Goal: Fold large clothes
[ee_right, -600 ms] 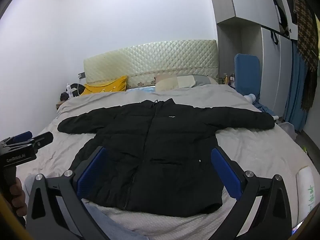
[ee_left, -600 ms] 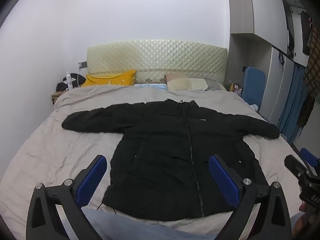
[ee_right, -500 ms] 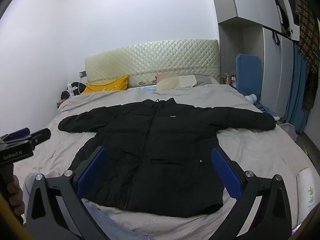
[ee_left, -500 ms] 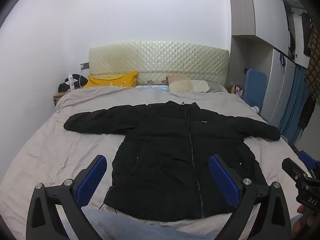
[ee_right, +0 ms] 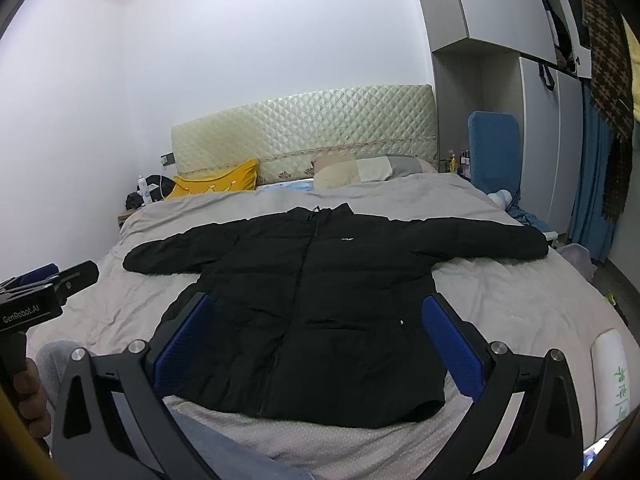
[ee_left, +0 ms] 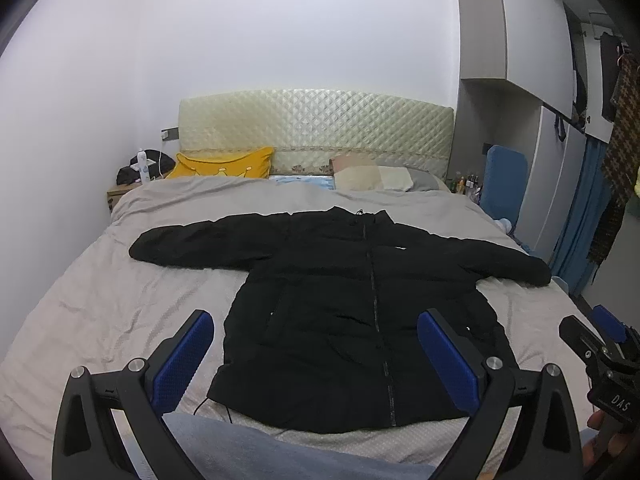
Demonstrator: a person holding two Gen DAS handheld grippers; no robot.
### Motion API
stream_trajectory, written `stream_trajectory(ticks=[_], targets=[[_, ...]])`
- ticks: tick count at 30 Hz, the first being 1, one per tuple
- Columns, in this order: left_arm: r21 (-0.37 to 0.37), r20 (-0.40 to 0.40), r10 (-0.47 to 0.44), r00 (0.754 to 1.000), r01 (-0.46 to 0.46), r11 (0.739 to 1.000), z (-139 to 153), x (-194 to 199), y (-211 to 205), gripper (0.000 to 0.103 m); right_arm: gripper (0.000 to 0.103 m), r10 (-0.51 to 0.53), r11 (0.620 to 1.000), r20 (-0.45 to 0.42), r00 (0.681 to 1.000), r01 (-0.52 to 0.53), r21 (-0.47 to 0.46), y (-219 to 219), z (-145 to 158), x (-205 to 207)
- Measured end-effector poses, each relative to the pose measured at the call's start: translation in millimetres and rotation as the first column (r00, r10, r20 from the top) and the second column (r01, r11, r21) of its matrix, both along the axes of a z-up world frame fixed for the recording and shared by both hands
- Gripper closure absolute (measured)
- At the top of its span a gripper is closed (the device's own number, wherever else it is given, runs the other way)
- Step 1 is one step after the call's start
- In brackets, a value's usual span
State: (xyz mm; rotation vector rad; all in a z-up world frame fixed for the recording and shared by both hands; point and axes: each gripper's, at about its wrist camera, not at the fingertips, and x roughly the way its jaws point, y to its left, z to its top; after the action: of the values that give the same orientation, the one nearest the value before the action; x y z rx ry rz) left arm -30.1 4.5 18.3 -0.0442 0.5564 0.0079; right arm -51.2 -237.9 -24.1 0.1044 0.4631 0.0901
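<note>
A black zipped jacket (ee_left: 352,300) (ee_right: 320,300) lies flat, front up, on the grey bed (ee_left: 100,300) (ee_right: 512,292), both sleeves spread out sideways and its hem toward me. My left gripper (ee_left: 316,344) hovers above the hem, open, with nothing between its blue pads (ee_left: 184,354). My right gripper (ee_right: 316,340) also hangs open over the lower half of the jacket, touching nothing. Each gripper shows at the edge of the other's view: the right gripper (ee_left: 600,344) and the left gripper (ee_right: 48,280).
A quilted cream headboard (ee_left: 316,132), a yellow pillow (ee_left: 224,164) and pale pillows (ee_left: 372,178) are at the bed's far end. A nightstand with a bottle (ee_left: 142,166) stands far left. A blue chair (ee_left: 502,180), wardrobe and hanging clothes (ee_right: 608,80) fill the right side. My trouser leg (ee_left: 260,452) is nearest.
Both views have tilted slightly upward, so the jacket and bed sit a little lower in frame. Both grippers stay open and empty.
</note>
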Motion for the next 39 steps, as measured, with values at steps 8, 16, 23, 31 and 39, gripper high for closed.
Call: stream_trajectory(ticks=[8, 16, 23, 31, 39], targets=[[0.001, -0.009, -0.017, 1.0, 0.017, 1.0, 7, 5, -3, 0.0, 0.0, -0.013, 1.0, 0.007, 1.0, 0.013, 0.003, -5, -2, -4], [0.005, -0.018, -0.037, 0.999, 0.037, 0.999, 4, 15, -12, 0.0, 0.0, -0.013, 1.0, 0.0, 1.0, 0.013, -0.001, -7, -6, 0], [0.001, -0.04, -0.037, 0.998, 0.038, 0.999, -3, 23, -12, 0.0, 0.0, 0.001, 1.0, -0.02, 1.0, -0.001, -0.003, -4, -12, 7], [-0.004, -0.049, -0.042, 0.998, 0.042, 0.999, -7, 27, -13, 0.0, 0.0, -0.007, 1.0, -0.036, 0.999, 0.007, 0.0, -6, -15, 10], [-0.013, -0.047, -0.03, 0.998, 0.029, 0.999, -8, 26, -10, 0.0, 0.0, -0.009, 1.0, -0.042, 0.999, 0.009, 0.006, -8, -15, 10]])
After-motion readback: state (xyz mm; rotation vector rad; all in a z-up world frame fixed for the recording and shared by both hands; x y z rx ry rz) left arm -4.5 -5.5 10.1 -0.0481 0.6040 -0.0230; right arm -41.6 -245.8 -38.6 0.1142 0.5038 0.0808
